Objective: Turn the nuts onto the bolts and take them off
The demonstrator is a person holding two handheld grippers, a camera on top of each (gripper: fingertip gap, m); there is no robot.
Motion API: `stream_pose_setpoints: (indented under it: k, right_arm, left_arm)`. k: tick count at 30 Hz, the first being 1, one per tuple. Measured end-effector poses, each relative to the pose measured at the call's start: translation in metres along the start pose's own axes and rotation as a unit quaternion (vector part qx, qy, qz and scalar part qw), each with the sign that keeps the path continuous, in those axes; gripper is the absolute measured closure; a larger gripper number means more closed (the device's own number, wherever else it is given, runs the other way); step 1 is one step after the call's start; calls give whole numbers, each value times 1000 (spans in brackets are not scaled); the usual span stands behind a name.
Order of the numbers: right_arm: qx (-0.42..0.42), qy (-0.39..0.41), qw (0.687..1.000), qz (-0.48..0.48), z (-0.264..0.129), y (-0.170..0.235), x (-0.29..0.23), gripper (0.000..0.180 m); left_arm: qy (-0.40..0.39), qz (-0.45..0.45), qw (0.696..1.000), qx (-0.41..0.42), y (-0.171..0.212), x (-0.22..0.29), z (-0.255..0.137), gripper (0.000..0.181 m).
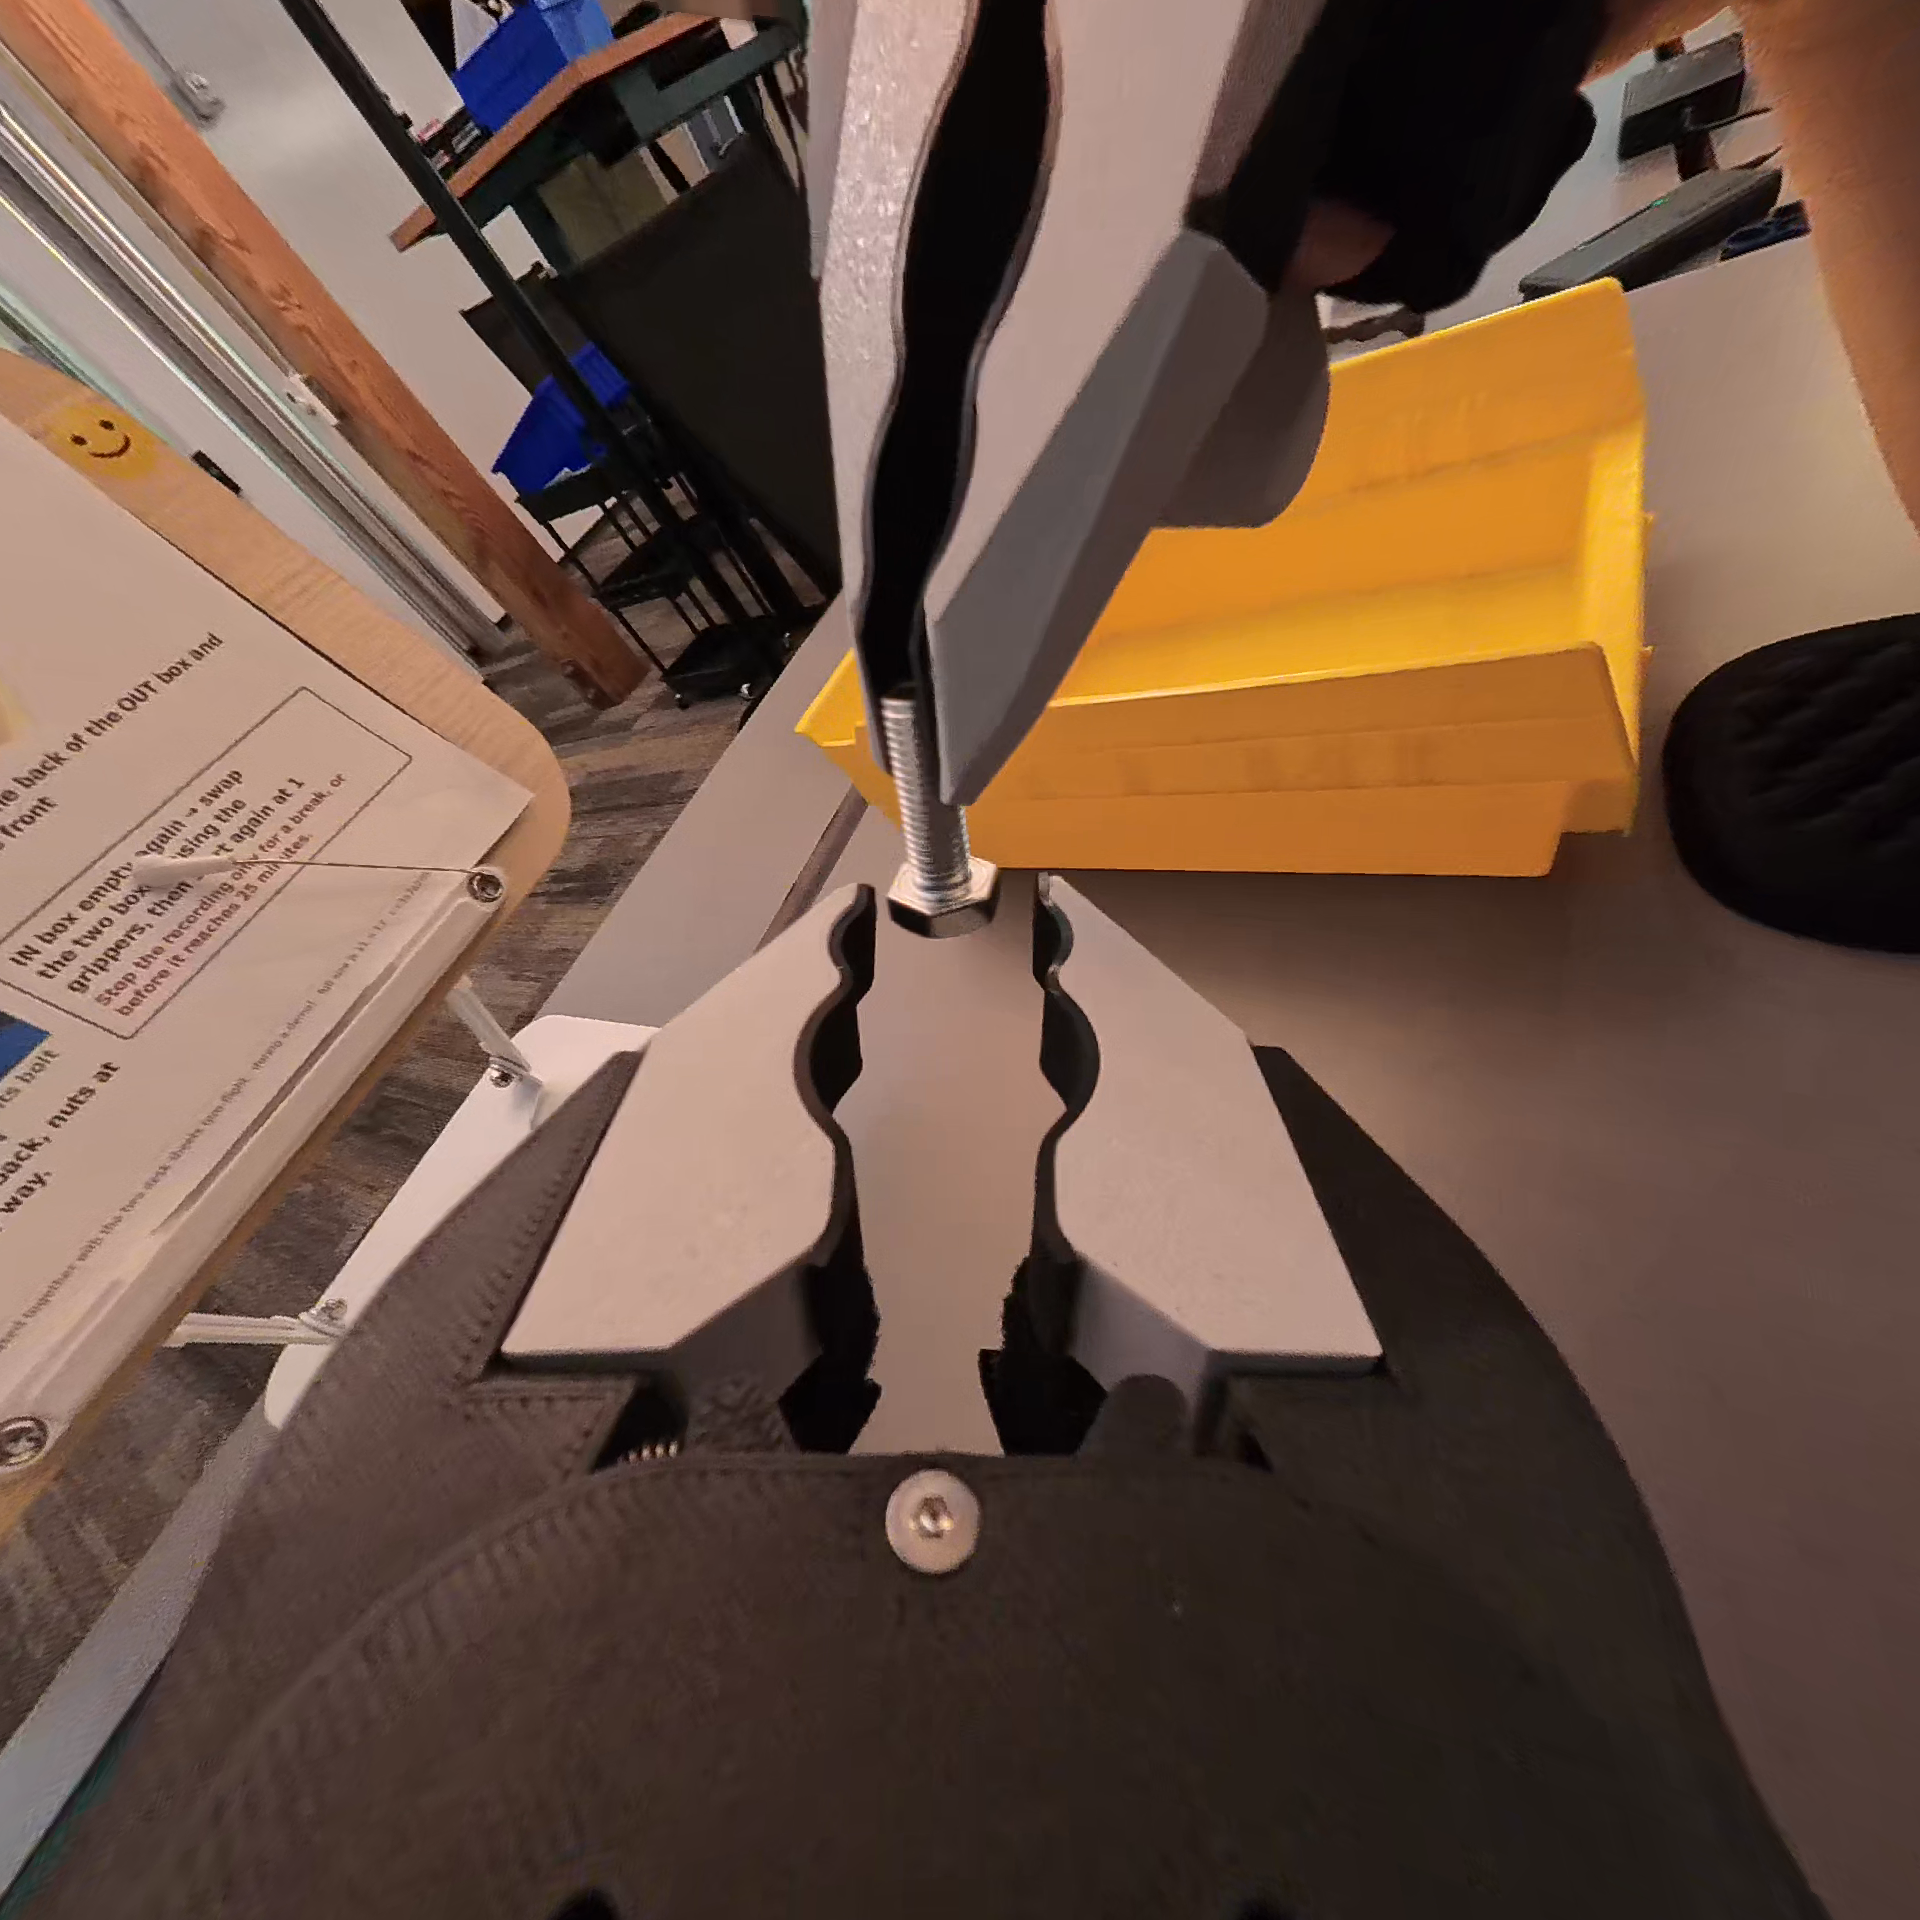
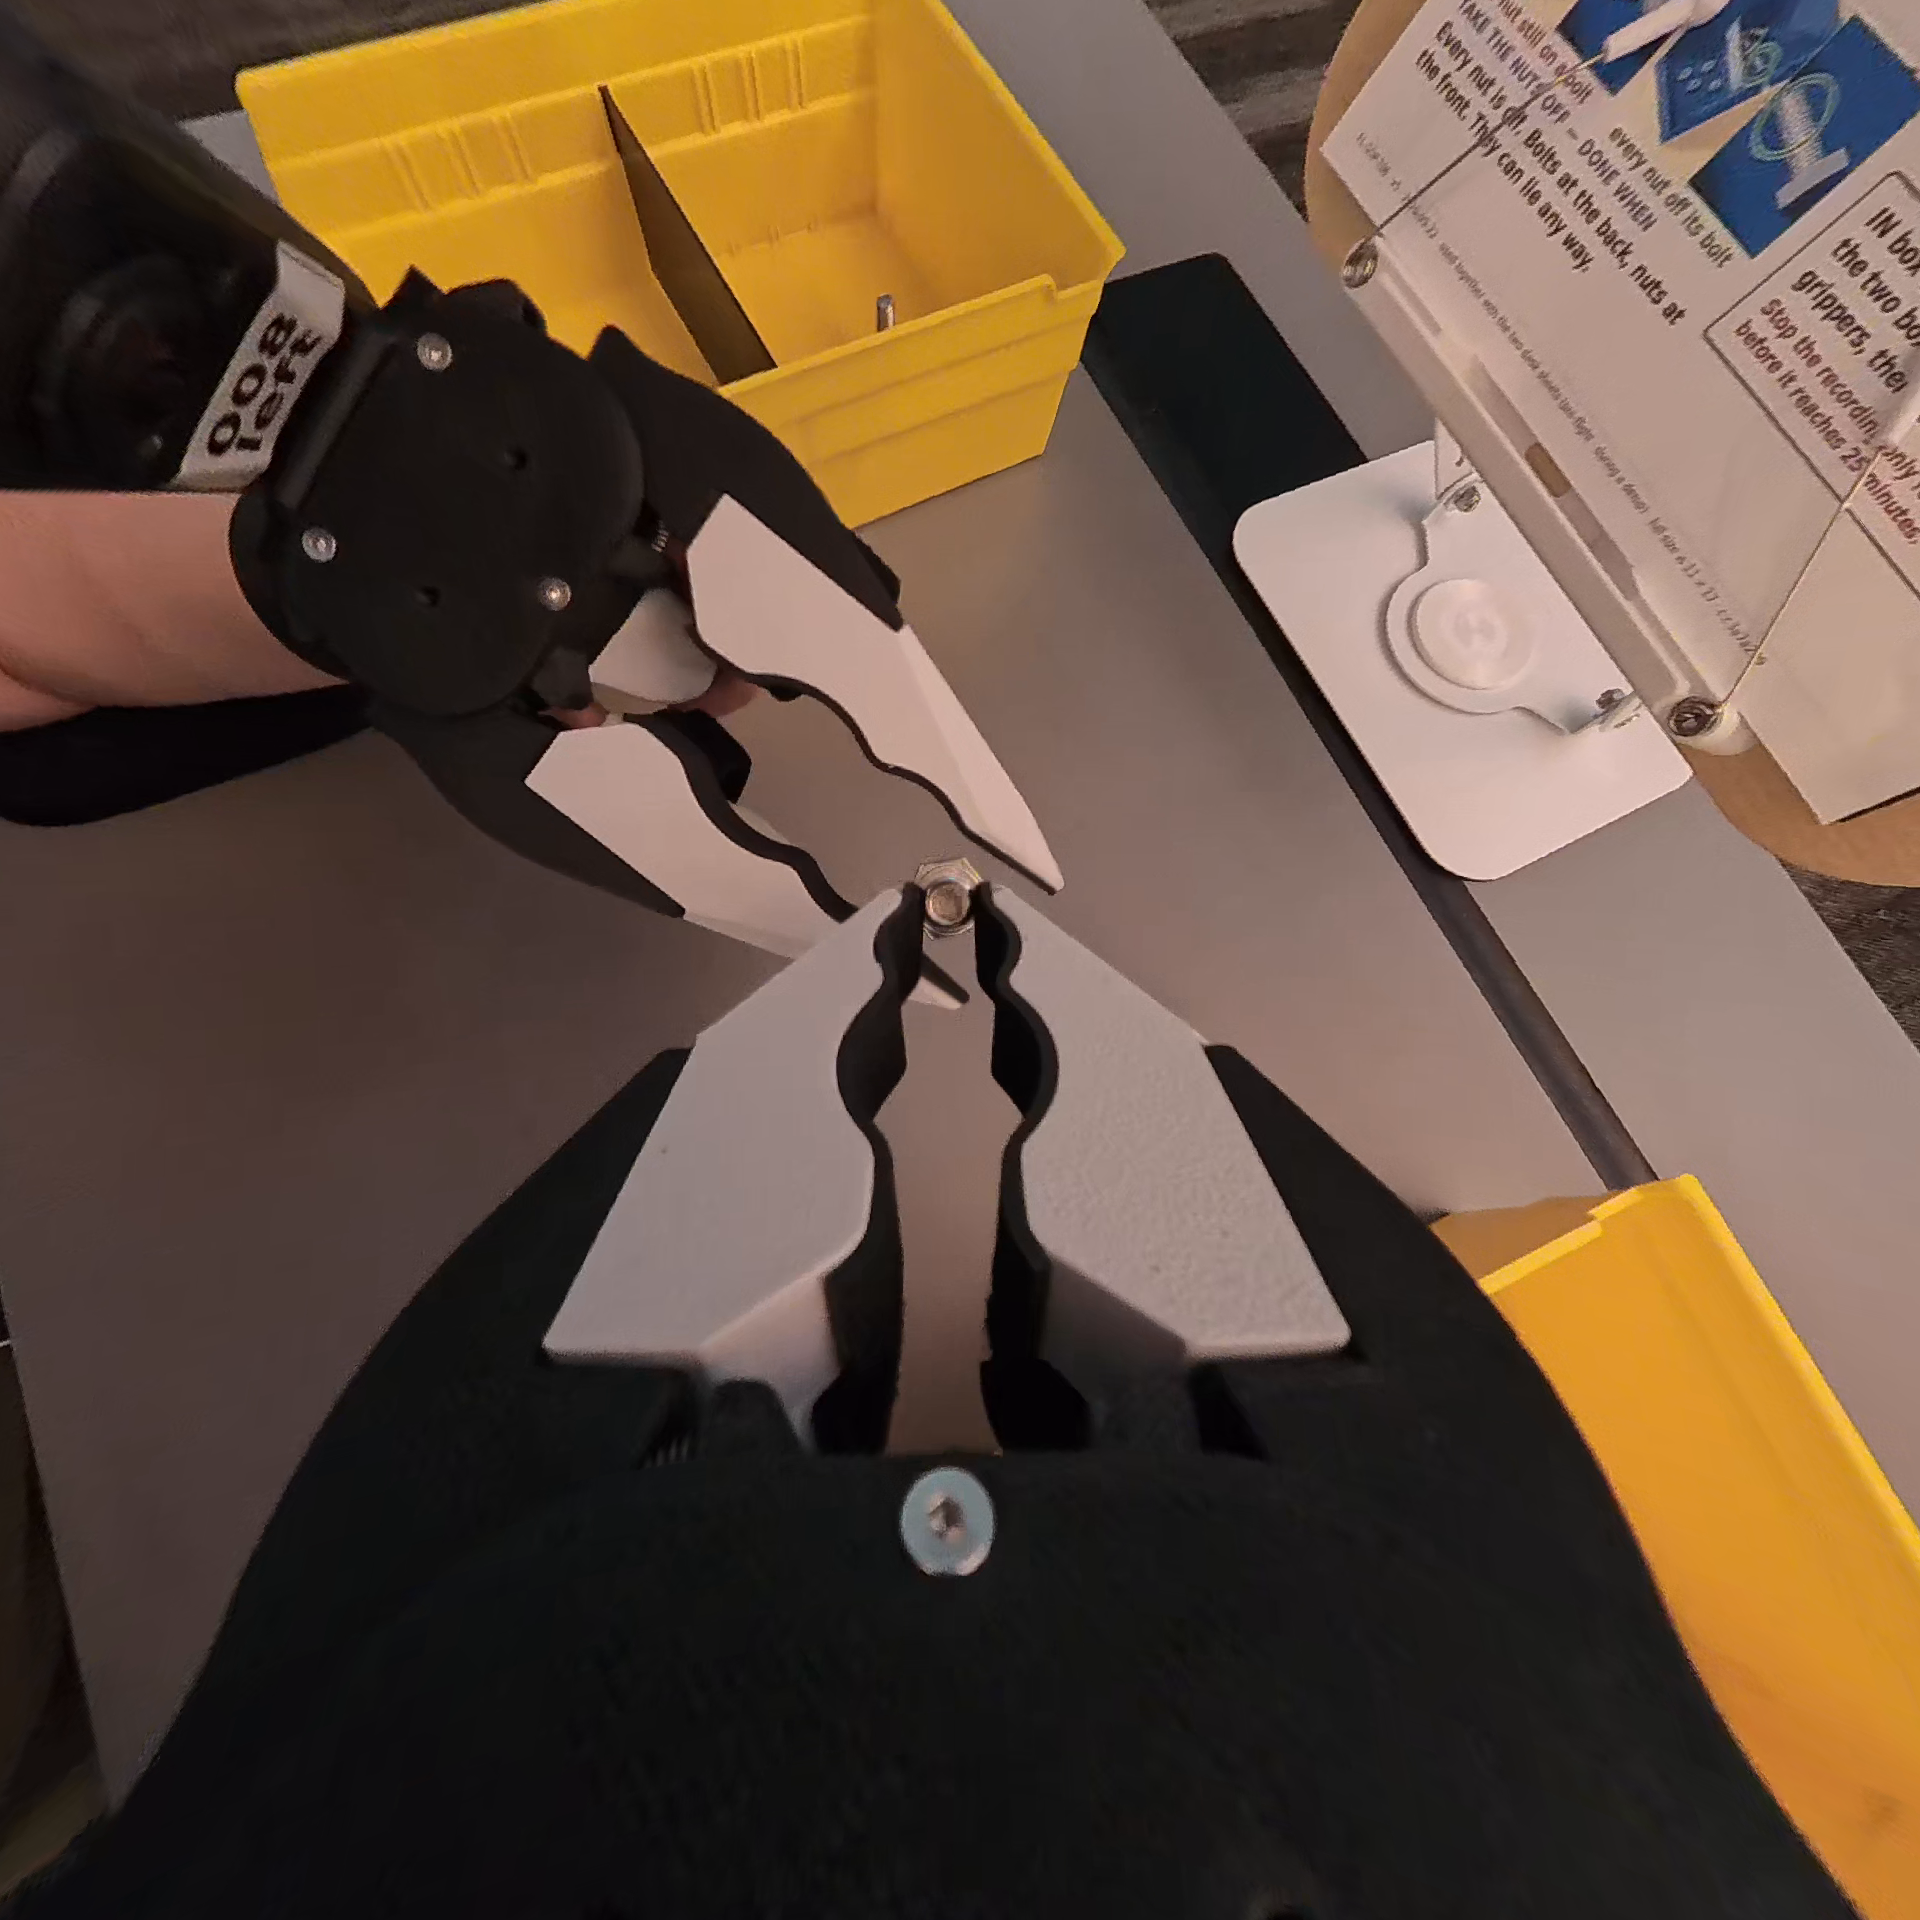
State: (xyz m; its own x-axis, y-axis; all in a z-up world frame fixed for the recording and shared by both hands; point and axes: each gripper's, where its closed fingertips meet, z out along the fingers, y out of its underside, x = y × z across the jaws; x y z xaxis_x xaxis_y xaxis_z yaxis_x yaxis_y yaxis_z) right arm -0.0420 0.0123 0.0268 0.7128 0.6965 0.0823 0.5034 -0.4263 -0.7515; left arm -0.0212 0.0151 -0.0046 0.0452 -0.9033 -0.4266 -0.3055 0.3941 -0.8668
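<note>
While the right claw (image 1: 920,727) pinches the bolt (image 1: 928,805) by its threaded shaft, the left claw (image 1: 945,914) sits spread apart with its tips on either side of the nut (image 1: 943,902) at the bolt's end. Whether the left tips actually touch the nut is hard to tell; there seems to be a small gap on each side. In the right wrist view the bolt (image 2: 943,906) shows end-on between that claw's closed tips (image 2: 945,914), and the left claw (image 2: 935,894) comes in from the left, wide open. All of this hangs above the grey counter (image 2: 1143,831). One yellow bin (image 2: 935,416) with a divider stands behind, another yellow bin (image 1: 1351,727) just beyond the claws.
</note>
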Motion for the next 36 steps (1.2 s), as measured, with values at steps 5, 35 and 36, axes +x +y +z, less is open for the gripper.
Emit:
stream_pose_setpoints:
  k: [5,35,36]
  right_arm:
    - [-8,-3,1000,-9,1,2,-2,171]
    - [-296,-125,893,-314,121,131,-54,144]
    - [-296,-128,899,-295,122,131,-55,144]
  left_arm:
    - [15,-12,1000,9,-3,3,-2,158]
    - [-146,-78,978,124,-91,-122,-190,164]
    - [-149,-76,978,124,-92,-122,-192,164]
